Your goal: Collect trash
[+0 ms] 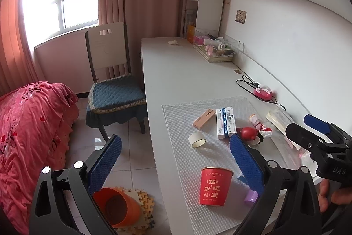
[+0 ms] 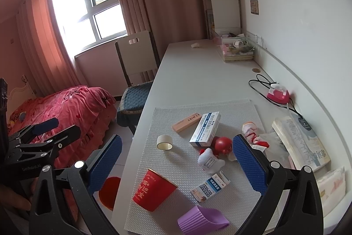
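A red paper cup (image 1: 214, 186) (image 2: 154, 189) stands on the grey mat (image 1: 182, 116) (image 2: 187, 158). Around it lie a tape roll (image 1: 197, 139) (image 2: 164, 142), a pink box (image 1: 204, 117) (image 2: 186, 122), a white-blue medicine box (image 1: 225, 123) (image 2: 205, 128), a second small medicine box (image 2: 210, 187), a purple scoop (image 2: 201, 221) (image 1: 250, 197) and a red doll (image 1: 253, 132) (image 2: 222, 144). My left gripper (image 1: 173, 165) is open and empty above the desk's left edge. My right gripper (image 2: 176, 165) is open and empty above the mat.
An orange trash bin (image 1: 118, 208) (image 2: 109, 192) lies on foam tiles on the floor left of the desk (image 1: 180, 72). A chair (image 1: 114, 89), a red-covered bed (image 1: 28, 136), a pink tape dispenser (image 2: 278, 95), a book (image 2: 301, 142) and a clear organiser (image 1: 214, 47) are around.
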`<state>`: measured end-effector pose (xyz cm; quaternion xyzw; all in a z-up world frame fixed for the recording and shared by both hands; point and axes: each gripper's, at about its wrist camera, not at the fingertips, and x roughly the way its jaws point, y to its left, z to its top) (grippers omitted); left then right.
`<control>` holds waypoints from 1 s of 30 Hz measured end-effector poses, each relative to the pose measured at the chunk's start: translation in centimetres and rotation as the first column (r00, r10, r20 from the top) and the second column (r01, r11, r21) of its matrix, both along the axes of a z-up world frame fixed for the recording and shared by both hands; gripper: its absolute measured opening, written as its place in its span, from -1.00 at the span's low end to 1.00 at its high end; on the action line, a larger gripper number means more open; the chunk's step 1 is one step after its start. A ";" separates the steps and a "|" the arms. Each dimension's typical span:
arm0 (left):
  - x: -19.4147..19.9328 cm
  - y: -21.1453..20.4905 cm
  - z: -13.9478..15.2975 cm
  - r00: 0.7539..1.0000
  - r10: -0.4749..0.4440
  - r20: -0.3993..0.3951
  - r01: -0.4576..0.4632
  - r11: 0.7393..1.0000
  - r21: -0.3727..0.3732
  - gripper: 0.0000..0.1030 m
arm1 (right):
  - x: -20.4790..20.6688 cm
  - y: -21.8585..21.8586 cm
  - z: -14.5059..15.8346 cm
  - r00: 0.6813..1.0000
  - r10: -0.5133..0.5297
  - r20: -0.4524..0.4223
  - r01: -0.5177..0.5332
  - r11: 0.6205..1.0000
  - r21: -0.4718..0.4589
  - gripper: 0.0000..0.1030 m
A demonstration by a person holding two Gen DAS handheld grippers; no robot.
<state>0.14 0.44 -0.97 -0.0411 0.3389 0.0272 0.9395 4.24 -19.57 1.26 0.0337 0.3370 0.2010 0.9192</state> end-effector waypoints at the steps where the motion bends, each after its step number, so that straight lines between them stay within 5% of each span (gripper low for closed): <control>1: 0.0 0.1 0.0 1.000 -0.002 -0.002 0.002 1.000 -0.001 0.89 | -0.1 0.0 0.0 1.000 0.001 0.001 -0.001 1.000 0.000 0.91; 30: -0.5 0.2 -0.5 0.999 0.000 -0.034 0.000 1.000 0.010 0.89 | -0.2 0.2 -0.2 1.000 0.007 -0.009 -0.007 1.000 0.006 0.91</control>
